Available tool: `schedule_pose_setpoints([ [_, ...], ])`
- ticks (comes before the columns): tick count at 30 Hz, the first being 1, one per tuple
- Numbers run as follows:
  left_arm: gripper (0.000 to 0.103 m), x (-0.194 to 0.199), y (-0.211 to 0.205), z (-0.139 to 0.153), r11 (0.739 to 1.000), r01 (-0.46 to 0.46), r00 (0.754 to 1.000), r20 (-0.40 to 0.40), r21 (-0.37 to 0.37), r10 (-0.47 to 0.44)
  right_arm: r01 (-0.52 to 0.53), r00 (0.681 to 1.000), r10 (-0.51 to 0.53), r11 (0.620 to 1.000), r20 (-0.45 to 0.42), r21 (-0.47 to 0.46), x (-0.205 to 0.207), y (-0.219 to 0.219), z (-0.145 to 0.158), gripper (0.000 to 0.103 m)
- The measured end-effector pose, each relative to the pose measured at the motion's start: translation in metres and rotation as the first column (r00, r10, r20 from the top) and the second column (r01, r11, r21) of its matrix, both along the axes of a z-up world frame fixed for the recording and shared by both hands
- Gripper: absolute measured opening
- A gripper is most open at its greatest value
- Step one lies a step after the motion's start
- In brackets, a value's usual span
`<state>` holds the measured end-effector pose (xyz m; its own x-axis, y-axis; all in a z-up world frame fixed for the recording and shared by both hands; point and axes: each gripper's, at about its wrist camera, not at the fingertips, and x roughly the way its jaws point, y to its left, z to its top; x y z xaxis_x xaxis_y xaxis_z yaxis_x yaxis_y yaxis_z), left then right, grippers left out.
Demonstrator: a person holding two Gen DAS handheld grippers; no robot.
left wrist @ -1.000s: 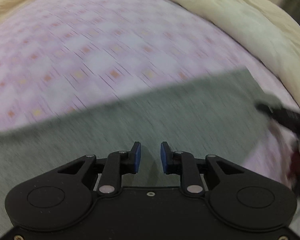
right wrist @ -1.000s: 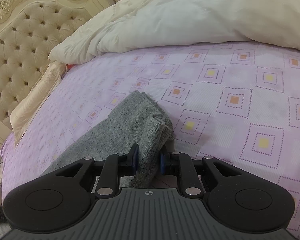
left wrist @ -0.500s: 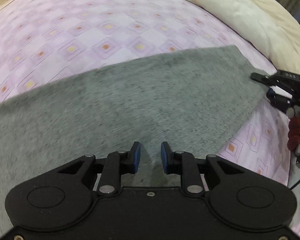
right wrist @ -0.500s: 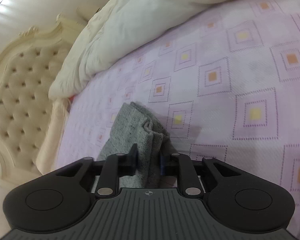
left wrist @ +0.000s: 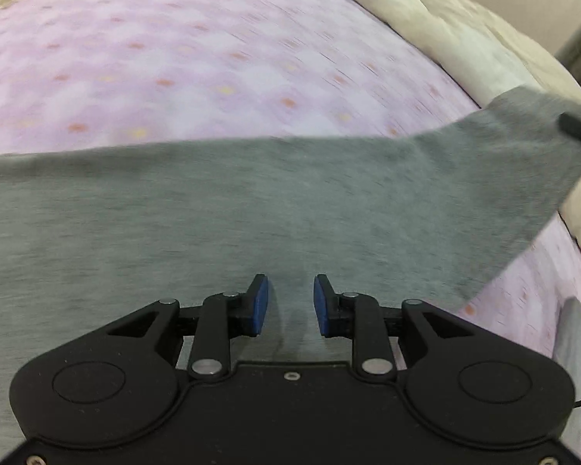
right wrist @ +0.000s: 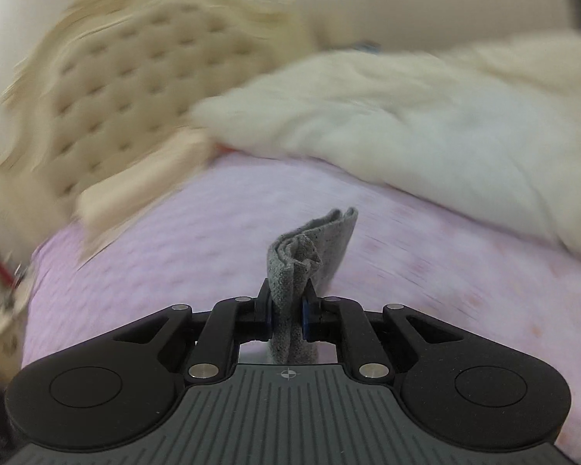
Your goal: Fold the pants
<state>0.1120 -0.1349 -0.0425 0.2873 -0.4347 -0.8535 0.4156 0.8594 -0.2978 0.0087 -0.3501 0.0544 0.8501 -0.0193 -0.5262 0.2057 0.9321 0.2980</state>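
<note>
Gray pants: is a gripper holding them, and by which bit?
The right gripper pinches the gray pants by a bunched end. The left gripper is opening, with nothing pinched between its pads.

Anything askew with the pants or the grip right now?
The right gripper pinches a crumpled, doubled-up bunch of the grey pants rather than a flat edge, and that corner lifts off the bedsheet. The left gripper holds nothing, its jaws opening.

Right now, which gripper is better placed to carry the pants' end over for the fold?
Right. The right gripper is clamped on a bunched end of the grey pants; the left gripper is opening, gripping nothing.
</note>
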Motion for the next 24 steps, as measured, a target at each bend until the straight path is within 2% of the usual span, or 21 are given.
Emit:
schedule_pose_setpoints([
  [4,0.034,0.005,0.044,0.007,0.996,-0.085,0.996,0.017,-0.027,0.086,-0.188,0.982,0.187,0.978,-0.017,-0.086,0.018,0.073,0.014,0.013],
  [8,0.034,0.014,0.092,0.007,0.980,-0.191,0.981,0.021,-0.046,0.192,-0.380,0.923,0.361,0.912,-0.135,-0.155,0.044,0.156,-0.015,0.013],
  [10,0.034,0.015,0.110,0.004,0.968,-0.247,0.969,0.020,-0.053,0.248,-0.462,0.878,0.413,0.865,-0.242,-0.196,0.059,0.196,-0.043,0.013],
  [12,0.034,0.017,0.133,0.003,0.952,-0.300,0.954,0.013,-0.057,0.301,-0.554,0.798,0.460,0.814,-0.389,-0.174,0.072,0.229,-0.075,0.013],
  [13,0.034,0.017,0.141,0.001,0.946,-0.320,0.947,0.010,-0.053,0.321,-0.592,0.750,0.476,0.793,-0.459,-0.146,0.077,0.241,-0.089,0.018],
  [14,0.034,0.017,0.149,-0.001,0.941,-0.336,0.942,0.008,-0.045,0.337,-0.620,0.716,0.493,0.775,-0.494,-0.124,0.074,0.251,-0.095,0.021],
  [16,0.034,0.015,0.161,-0.003,0.935,-0.353,0.936,0.013,-0.030,0.353,-0.651,0.691,0.546,0.755,-0.473,-0.081,0.071,0.255,-0.090,0.032],
  [18,0.034,0.014,0.173,0.000,0.931,-0.365,0.930,0.025,-0.021,0.366,-0.651,0.692,0.592,0.759,-0.413,-0.004,0.068,0.245,-0.075,0.033],
  [19,0.034,0.014,0.177,0.002,0.929,-0.370,0.928,0.031,-0.020,0.371,-0.634,0.707,0.593,0.773,-0.385,0.027,0.068,0.235,-0.066,0.033],
  [21,0.034,0.010,0.186,0.006,0.926,-0.375,0.926,0.036,-0.028,0.376,-0.578,0.756,0.558,0.814,-0.343,0.048,0.071,0.206,-0.051,0.033],
  [24,0.039,0.010,0.174,0.008,0.934,-0.355,0.933,0.037,-0.052,0.357,-0.428,0.848,0.409,0.904,-0.338,0.019,0.071,0.159,-0.042,0.033],
])
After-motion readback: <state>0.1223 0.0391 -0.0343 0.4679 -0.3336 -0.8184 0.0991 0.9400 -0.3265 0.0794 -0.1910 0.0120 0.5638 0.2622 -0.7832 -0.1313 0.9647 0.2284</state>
